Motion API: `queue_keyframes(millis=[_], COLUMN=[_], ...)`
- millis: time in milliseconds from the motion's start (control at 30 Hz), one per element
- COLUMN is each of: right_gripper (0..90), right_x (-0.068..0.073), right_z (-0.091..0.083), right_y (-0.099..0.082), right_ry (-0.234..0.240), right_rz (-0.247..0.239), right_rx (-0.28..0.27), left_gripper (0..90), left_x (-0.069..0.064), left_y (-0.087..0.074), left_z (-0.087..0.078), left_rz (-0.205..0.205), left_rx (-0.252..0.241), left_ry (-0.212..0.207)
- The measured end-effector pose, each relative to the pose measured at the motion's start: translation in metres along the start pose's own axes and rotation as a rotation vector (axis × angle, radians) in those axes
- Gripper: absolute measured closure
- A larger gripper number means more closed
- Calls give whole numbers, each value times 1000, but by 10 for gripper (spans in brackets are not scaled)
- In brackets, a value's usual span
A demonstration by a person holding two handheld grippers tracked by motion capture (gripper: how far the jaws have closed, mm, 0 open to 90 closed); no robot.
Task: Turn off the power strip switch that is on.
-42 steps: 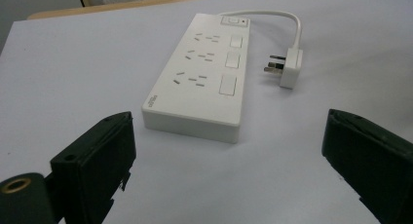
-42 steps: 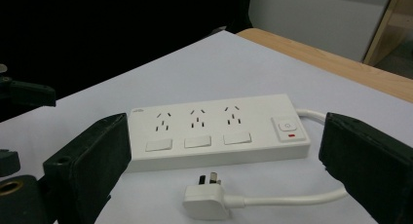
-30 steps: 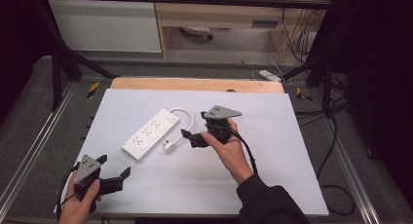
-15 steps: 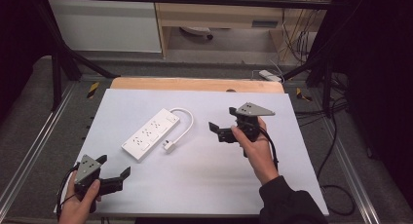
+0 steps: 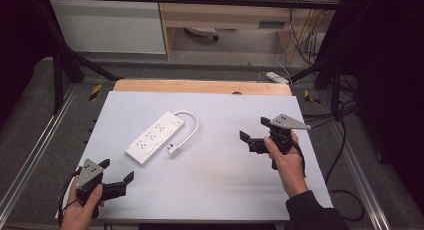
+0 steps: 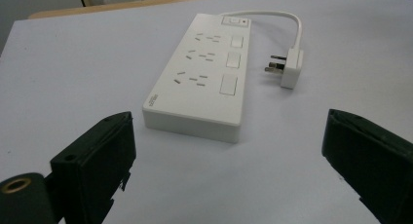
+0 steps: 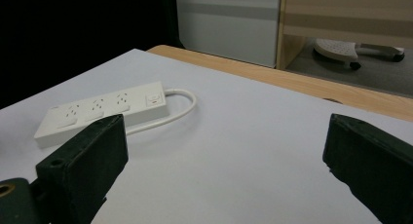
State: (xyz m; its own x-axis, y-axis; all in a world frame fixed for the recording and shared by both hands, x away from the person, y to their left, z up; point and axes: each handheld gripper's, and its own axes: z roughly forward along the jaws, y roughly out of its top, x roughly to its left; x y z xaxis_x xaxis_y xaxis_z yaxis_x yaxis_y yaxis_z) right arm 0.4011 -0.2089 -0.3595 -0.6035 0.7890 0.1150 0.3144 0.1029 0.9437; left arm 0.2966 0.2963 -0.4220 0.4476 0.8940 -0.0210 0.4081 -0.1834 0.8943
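At the table's right, the right claw [image 5: 254,130], spread wide and empty, has drawn away from the power strip [image 5: 155,137].

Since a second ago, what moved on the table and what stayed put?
The right gripper pulled back from the plug toward the table's right side, jaws open, holding nothing. The left gripper stayed at the near left corner, open. The power strip and its cord did not move.

White power strip [image 5: 154,136] lying diagonally left of centre on the surface [image 5: 215,180], its looped cord and plug [image 5: 173,150] just right, bare room across near and right side
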Motion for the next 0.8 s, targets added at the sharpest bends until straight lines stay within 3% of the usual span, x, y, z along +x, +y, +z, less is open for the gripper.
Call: queue_keyframes(millis=[567, 800], right_gripper=[31, 24], right_x=[-34, -43], right_z=[-49, -62], right_y=[-36, -53], right_ry=[-133, -196], right_rz=[27, 10], right_rx=[-32, -54], left_gripper=[53, 53], left_x=[-1, 0], left_y=[1, 1], left_z=[0, -1], left_rz=[-5, -6], left_rx=[-11, -19], left_ry=[-5, 0])
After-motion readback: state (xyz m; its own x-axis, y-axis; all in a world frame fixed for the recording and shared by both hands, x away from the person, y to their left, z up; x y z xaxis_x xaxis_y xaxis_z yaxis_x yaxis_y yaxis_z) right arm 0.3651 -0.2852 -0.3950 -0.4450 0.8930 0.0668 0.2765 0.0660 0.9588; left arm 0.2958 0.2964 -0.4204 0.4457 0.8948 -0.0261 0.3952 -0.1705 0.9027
